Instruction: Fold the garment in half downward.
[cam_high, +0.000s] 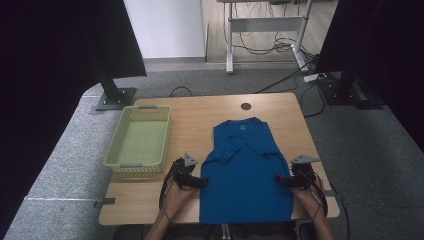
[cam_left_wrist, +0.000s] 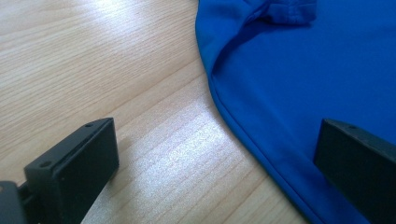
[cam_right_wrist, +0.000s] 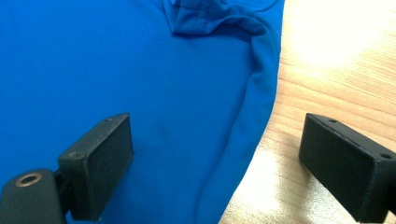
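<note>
Two open grippers, left and right, straddle the blue shirt's side edges; sleeves folded in, gripping and further folding pending.

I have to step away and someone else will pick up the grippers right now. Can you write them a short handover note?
Left gripper: open, jaws straddling the left side edge of the blue T-shirt, nothing pinched.
Right gripper: open, straddling the shirt's right side edge, nothing pinched.
The shirt lies flat on the wooden table, collar away from you, both sleeves already folded in over the chest, hem at the near edge. The green basket sits to its left, nothing in it.
Left to do, likely: close on both edges, finish folding, perhaps put the shirt in the basket.
</note>
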